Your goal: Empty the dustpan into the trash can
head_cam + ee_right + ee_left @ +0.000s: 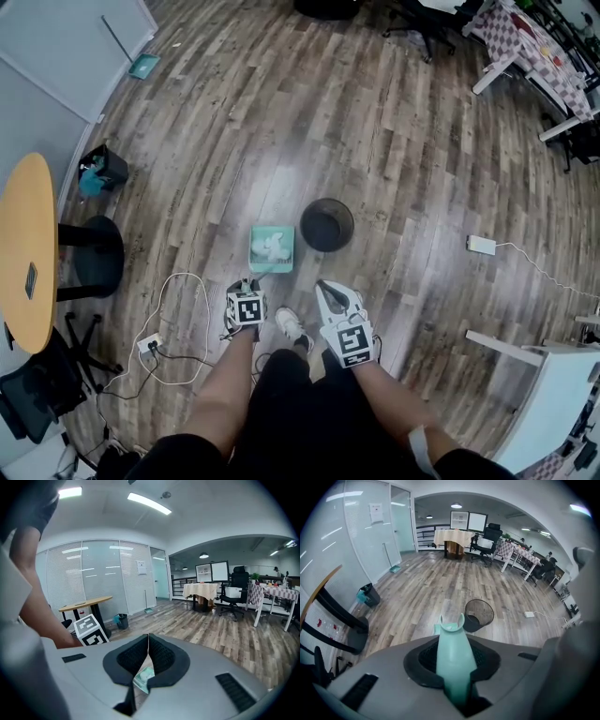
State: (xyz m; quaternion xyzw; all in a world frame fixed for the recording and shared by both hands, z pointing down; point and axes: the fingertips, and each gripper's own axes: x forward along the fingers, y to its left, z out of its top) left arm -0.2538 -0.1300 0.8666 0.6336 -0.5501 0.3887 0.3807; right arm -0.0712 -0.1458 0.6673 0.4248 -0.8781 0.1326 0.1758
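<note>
— Head view first: what has the person got hold of?

— The left gripper [249, 281] is clamped narrow on the mint-green handle [454, 658] of the dustpan [272, 249]. From the left gripper view, the handle runs straight up between the black pads [426, 660], pressed on both sides.

— Where's the pan itself?

— Out toward the middle of the wood floor [394, 141], well away from its glass-wall edge and just ahead of the person's shoe [292, 324]. Pale scraps lie in it, too small for me to name. I can't tell whether it rests on the boards or hangs just above them.

— And the trash can?

— The round black mesh trash can [327, 224] stands upright just beside the pan's right side.

— The other tool?

— The right gripper [322, 284] points forward next to the left one. Its jaws meet at the tips with nothing between them. In the right gripper view, a bit of the mint pan only shows through the gap lower down, beyond the jaws.

— Anything else about?

— A round wooden table [23, 253] at the floor's left edge, and a small black bin with a blue liner [101, 169] by the glass wall. A power strip [150, 344] with looping white cable lies left of the person's legs. A white adapter [481, 245] on a cord lies well to the right of the can.
</note>
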